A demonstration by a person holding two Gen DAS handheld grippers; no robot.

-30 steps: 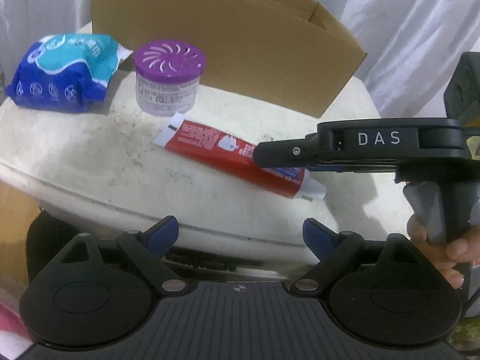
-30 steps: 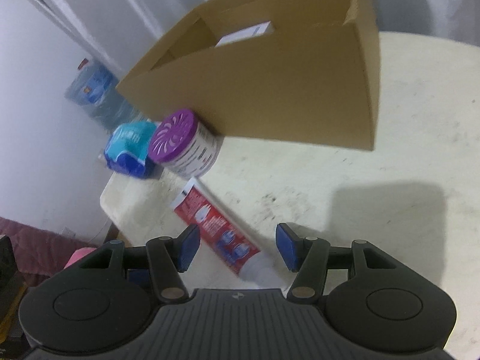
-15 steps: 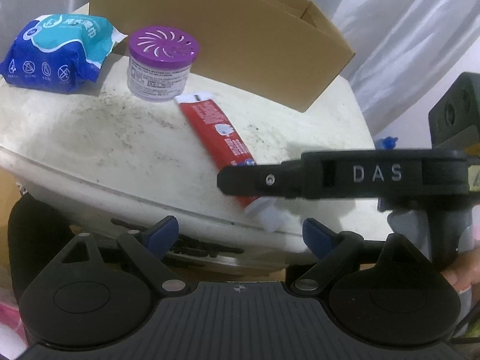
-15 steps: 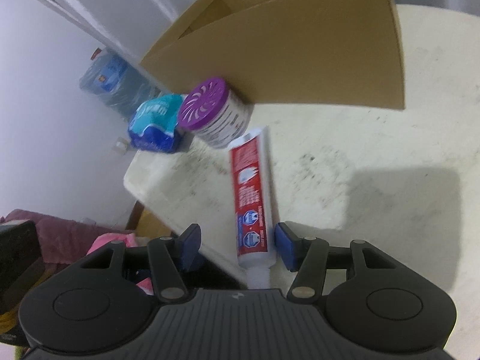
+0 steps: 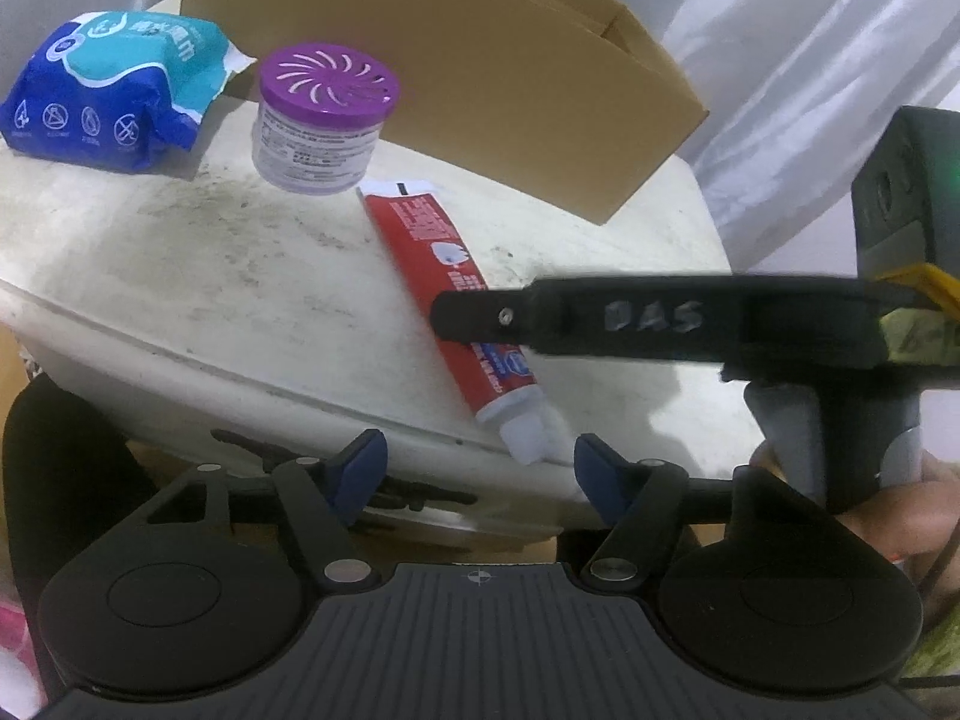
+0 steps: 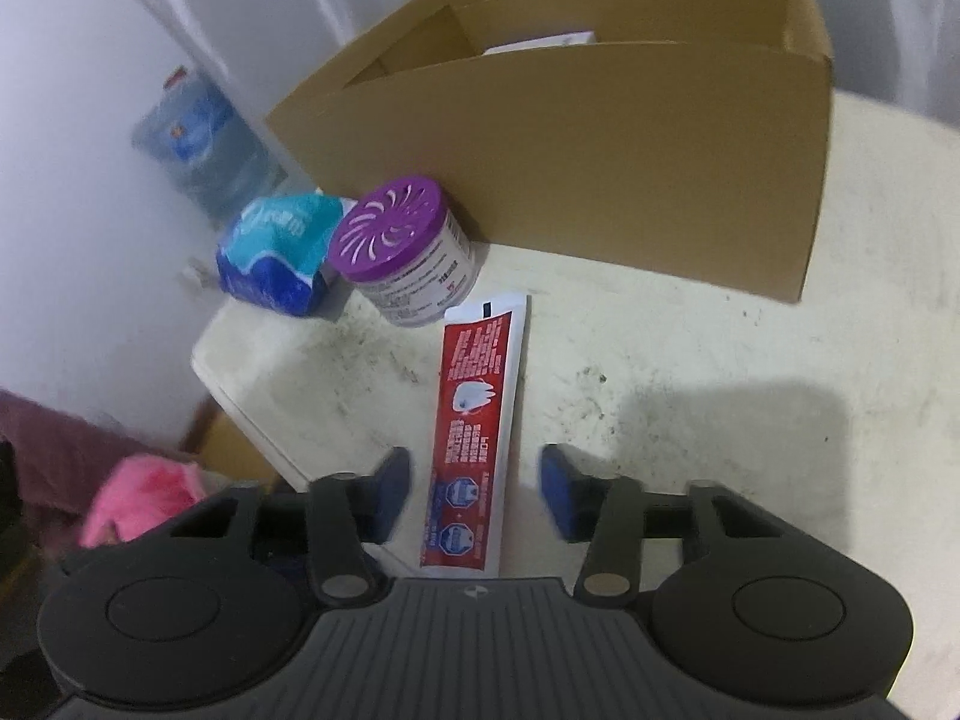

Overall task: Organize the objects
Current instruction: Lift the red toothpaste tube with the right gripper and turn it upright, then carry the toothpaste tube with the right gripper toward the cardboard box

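Observation:
A red toothpaste tube (image 6: 474,420) lies on the white table (image 6: 690,360), cap end toward the near edge. It runs between the fingers of my right gripper (image 6: 474,498), whose jaws are closing; a thin gap shows on each side of the tube. From the left wrist view the right gripper (image 5: 462,315) crosses over the tube (image 5: 432,240). My left gripper (image 5: 480,474) hangs at the table's front edge, jaws closing with nothing held; the tube's white cap (image 5: 528,444) lies just beyond its fingertips. A cardboard box (image 6: 600,168) stands open behind.
A purple-lidded air freshener tub (image 6: 402,252) and a blue tissue pack (image 6: 276,252) sit left of the tube near the box. A water jug (image 6: 198,138) stands on the floor beyond the table. Pink cloth (image 6: 144,498) lies below the table's left edge.
The tube has swung round so its cap points at the near table edge, between the right gripper's fingers. Both grippers' jaws have narrowed. The right gripper has shifted over the tube.

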